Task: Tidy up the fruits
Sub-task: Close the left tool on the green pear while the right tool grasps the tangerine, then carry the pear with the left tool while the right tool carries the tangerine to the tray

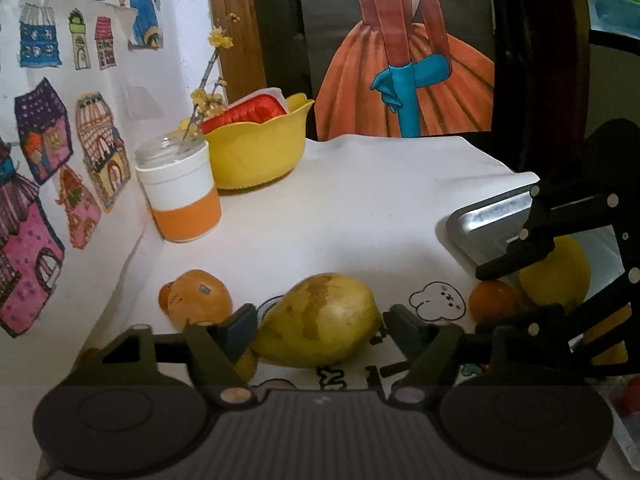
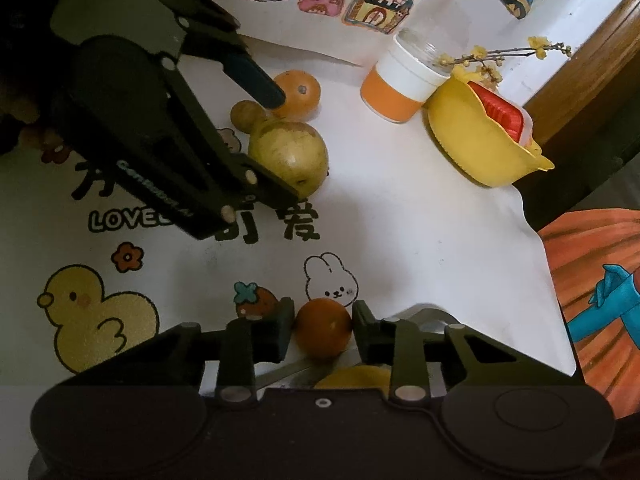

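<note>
A large yellow-green pear (image 1: 320,320) lies on the white cloth, and my left gripper (image 1: 320,326) is open with a finger at each end of it. The left pad touches the pear; the right pad is just off it. In the right wrist view the same pear (image 2: 288,152) shows between that gripper's black fingers (image 2: 260,82). My right gripper (image 2: 323,322) is shut on a small orange (image 2: 323,328) at the edge of a metal tray (image 2: 420,314). A yellow fruit (image 1: 556,272) lies in the tray (image 1: 480,224). Another orange (image 1: 200,300) sits behind the pear.
At the back left stand an orange-and-white jar (image 1: 180,196) with flower twigs and a yellow bowl (image 1: 256,152) holding something red. Drawings cover the wall on the left. The printed cloth (image 2: 120,320) covers the table, which ends at the right (image 2: 560,320).
</note>
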Demonstrator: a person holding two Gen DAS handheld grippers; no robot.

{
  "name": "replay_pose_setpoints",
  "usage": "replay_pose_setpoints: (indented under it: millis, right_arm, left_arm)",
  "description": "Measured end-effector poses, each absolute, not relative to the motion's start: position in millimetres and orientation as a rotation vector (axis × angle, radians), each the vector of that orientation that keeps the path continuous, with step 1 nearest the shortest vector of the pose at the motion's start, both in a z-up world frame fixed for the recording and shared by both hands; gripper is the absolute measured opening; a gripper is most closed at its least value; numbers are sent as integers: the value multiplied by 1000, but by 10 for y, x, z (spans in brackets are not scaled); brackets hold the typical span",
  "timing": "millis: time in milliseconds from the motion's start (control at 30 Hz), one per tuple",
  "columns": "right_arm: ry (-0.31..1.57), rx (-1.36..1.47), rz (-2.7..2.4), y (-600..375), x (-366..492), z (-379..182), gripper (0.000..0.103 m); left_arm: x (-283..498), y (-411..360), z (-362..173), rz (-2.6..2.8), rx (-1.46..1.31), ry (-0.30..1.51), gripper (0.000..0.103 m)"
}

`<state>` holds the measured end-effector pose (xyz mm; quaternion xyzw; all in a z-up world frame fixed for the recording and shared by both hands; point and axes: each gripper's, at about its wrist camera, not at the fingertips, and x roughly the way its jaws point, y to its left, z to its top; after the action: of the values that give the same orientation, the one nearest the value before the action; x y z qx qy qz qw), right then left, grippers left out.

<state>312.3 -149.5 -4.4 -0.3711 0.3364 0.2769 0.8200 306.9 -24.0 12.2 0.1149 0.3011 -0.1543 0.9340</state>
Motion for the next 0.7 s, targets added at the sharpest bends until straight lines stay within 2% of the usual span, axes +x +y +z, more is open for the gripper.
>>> replay_pose_setpoints:
  millis: [400, 700]
  right_arm:
    - [699, -745, 601, -1529, 3086, -41, 32]
    - [683, -730, 633, -1508, 2951, -23, 32]
  left_arm:
    - [3048, -255, 156, -296, 228, 593, 62]
    - [2935, -316, 155, -324, 253, 588, 62]
